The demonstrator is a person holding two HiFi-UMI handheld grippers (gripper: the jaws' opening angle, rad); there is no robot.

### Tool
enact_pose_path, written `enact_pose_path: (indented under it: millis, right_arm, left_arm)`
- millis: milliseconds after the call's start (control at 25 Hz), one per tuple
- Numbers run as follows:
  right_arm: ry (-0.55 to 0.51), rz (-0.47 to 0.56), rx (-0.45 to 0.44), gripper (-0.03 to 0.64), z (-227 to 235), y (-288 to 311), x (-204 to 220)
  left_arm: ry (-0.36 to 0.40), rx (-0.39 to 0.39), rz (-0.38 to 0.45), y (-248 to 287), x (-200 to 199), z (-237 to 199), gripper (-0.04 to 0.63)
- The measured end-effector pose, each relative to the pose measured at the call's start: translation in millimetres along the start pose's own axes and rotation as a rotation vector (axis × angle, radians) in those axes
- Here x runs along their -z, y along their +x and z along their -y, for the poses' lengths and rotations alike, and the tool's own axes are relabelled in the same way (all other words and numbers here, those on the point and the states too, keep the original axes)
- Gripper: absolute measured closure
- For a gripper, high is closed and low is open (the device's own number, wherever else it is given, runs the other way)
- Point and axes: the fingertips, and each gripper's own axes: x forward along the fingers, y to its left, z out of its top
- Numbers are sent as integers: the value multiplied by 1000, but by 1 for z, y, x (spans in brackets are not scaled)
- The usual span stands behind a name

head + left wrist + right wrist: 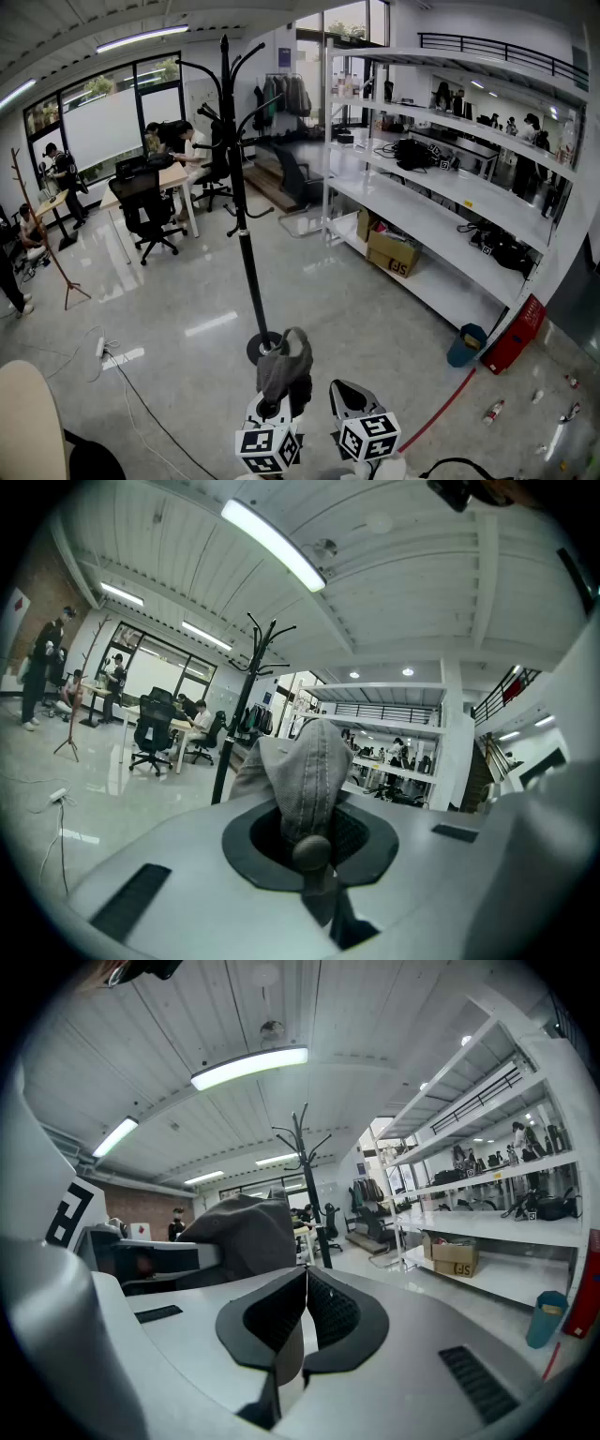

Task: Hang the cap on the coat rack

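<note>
Cap in left claw, rack ahead.
My left claw (pixel 314 844) is clamped on the grey cap (pixel 305 766), holding it up in the air, short of the rack (pixel 240 197) and not touching it. Right claw (pixel 304 1309) has its jaws pressed together, nothing in them, just beside the left. Rack stands on the floor (pixel 178 300), left of the shelves (pixel 441 216).

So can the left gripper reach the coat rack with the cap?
Probably yes: the left gripper, shut on the cap, faces the coat rack with nothing between, though the rack is tall.
</note>
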Motion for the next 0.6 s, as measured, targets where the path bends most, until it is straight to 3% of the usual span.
enact_pose_path:
  millis: [600]
  right_arm:
    - [6, 5, 10, 606, 6, 20, -1]
  left_arm:
    - [13, 7, -3, 17, -2, -12, 580]
